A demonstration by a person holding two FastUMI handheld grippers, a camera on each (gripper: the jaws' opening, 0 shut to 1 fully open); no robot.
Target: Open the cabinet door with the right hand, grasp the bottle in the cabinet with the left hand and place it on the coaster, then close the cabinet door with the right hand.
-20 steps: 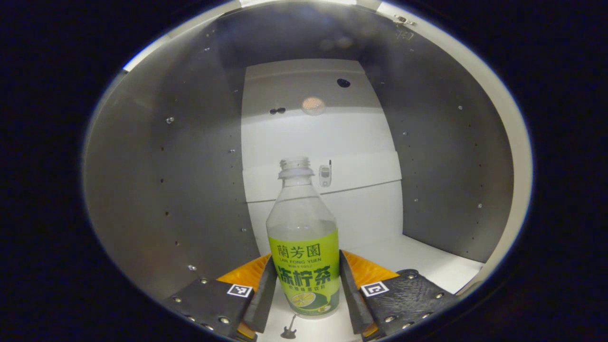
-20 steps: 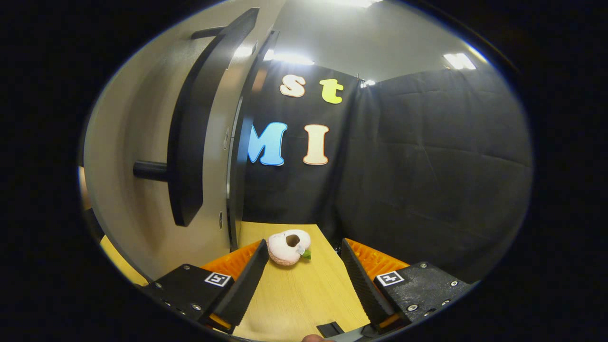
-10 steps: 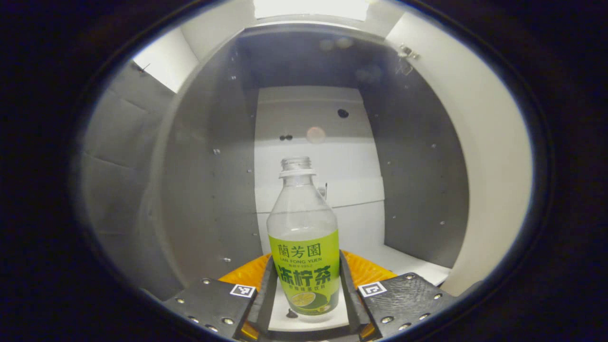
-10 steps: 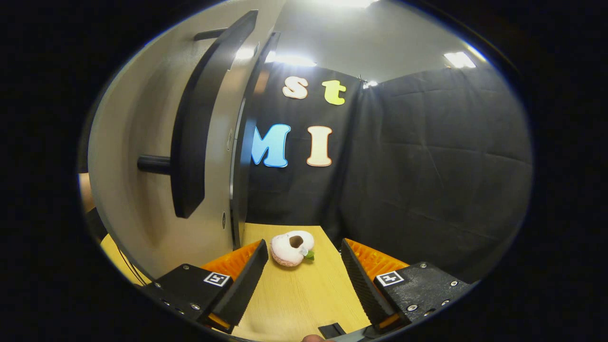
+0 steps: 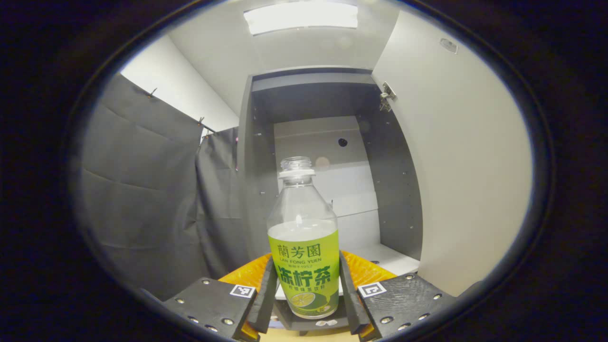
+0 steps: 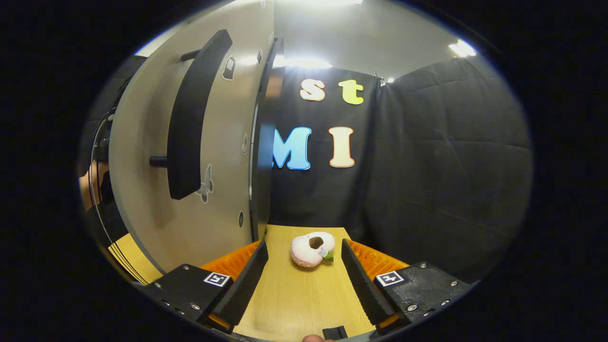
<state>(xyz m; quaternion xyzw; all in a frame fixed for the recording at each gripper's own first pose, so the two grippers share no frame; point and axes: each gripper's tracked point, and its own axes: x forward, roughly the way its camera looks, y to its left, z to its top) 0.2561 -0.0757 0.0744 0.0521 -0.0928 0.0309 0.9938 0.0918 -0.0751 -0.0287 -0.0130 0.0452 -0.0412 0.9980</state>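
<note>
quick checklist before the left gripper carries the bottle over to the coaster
1. Grip: left gripper has its jaws closed on both sides of the bottle at the label. Ok.
2. Bottle upright in the jaws: ok.
3. Bottle has no cap and liquid shows inside, so tilting could spill it. Not ok; keep it level.
4. Bottle out of the cabinet, its shelf now behind it: ok.
5. Cabinet door swung open, right gripper open and off the handle: ok.
6. Coaster location: cannot tell. A pale round item lies on the wooden table; unclear if that is it.
</note>
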